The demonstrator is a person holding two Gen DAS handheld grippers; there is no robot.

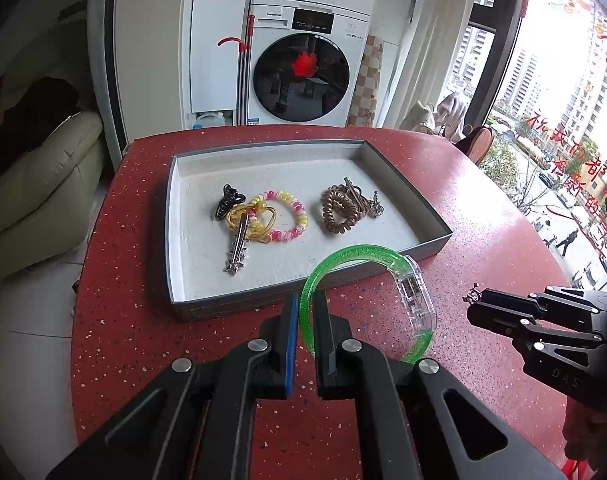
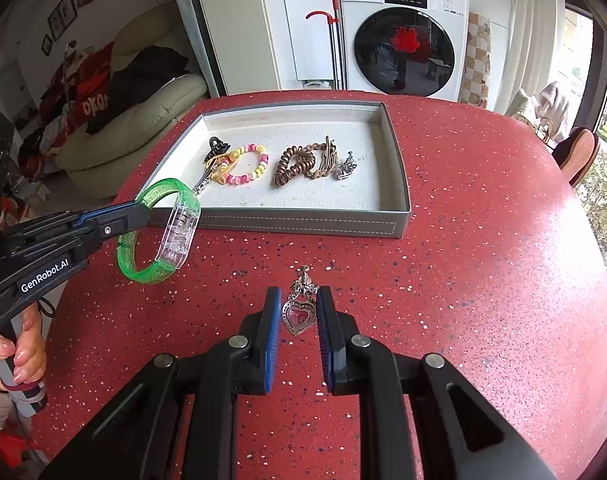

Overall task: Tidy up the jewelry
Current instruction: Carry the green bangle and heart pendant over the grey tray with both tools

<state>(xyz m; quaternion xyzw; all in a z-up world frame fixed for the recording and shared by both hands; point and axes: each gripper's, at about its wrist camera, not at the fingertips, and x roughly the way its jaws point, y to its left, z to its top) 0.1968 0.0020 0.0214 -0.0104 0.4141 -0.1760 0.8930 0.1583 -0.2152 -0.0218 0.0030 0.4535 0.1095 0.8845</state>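
Note:
My left gripper (image 1: 304, 300) is shut on a green glitter bracelet (image 1: 355, 252) with a clear clasp and holds it above the table, just in front of the grey tray (image 1: 175, 240). The bracelet also shows in the right wrist view (image 2: 143, 272). My right gripper (image 2: 299, 300) is shut on a silver heart pendant (image 2: 299, 316), held above the red table. In the tray lie a black claw clip (image 1: 228, 201), a pink-yellow coil tie (image 1: 291, 216), a silver hair clip (image 1: 237, 250), a brown coil tie (image 1: 339, 210) and a silver charm (image 2: 345, 168).
The tray (image 2: 303, 224) sits on a red speckled round table (image 2: 483, 280). A washing machine (image 1: 303, 76) stands behind it, a beige sofa (image 1: 35, 192) is at the left and a window (image 1: 563, 120) at the right.

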